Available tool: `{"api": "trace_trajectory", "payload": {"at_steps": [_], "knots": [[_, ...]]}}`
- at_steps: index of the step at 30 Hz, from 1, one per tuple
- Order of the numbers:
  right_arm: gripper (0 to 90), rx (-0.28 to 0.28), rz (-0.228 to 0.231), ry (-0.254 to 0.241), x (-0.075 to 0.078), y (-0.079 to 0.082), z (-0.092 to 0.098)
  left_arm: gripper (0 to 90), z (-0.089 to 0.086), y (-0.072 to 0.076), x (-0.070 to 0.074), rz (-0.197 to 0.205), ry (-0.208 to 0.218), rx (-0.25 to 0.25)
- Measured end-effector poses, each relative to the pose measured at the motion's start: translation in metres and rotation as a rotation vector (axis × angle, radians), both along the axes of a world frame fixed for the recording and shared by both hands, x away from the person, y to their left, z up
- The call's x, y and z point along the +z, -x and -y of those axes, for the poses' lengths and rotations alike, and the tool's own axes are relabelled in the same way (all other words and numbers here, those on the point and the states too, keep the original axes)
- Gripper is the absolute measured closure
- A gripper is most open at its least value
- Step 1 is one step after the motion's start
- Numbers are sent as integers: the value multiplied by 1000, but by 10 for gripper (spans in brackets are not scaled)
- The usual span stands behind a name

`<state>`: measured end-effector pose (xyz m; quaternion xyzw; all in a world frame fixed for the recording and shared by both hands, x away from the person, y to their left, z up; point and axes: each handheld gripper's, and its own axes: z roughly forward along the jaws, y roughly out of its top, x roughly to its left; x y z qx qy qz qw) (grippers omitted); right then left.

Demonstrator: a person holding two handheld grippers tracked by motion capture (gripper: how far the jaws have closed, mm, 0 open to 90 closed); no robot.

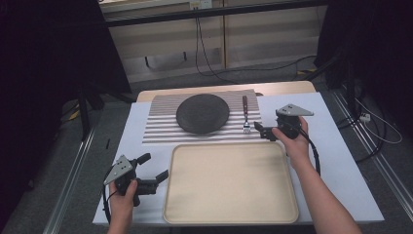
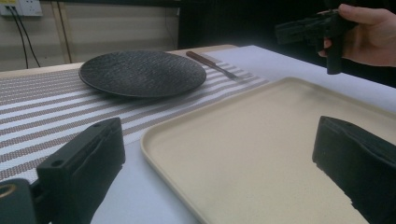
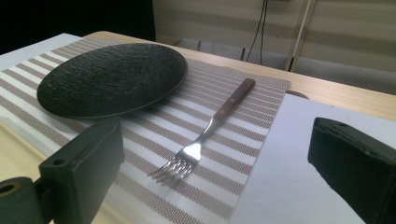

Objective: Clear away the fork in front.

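The fork (image 1: 246, 114) is seen right of centre in the high view, lying flat on the striped placemat (image 1: 160, 124) just beside the dark round plate (image 1: 202, 113), with the tines toward the lower edge of the frame and the wooden handle toward the upper edge. The right gripper (image 1: 260, 129) is held near the tines with its jaws spread and nothing between them. In the right gripper view the fork (image 3: 205, 135) is found in the middle of the frame, between the two jaws but farther off. The left gripper (image 1: 155, 168) is kept at the lower left of the high view, beside the beige tray (image 1: 229, 214), also released. The fork is judged to be light, stiff and thin, and its metal neck probably slippery. As it lies flat on the woven mat, little room is left under it. The wooden handle is judged the better place to be gripped, across its width.
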<state>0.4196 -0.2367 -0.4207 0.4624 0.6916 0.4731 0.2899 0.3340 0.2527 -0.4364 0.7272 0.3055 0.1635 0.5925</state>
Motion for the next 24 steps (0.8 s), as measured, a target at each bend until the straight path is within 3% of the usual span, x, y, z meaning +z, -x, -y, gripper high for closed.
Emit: {"api": "trace_trajectory", "payload": {"at_steps": [14,24], "knots": [[31,-17,-10,2,-1,-33,-15,26,-1,1,0,-2,1,11],[72,-41,-69,26,-9,-52,-17,27,-1,0,0,-2,7,20]]}}
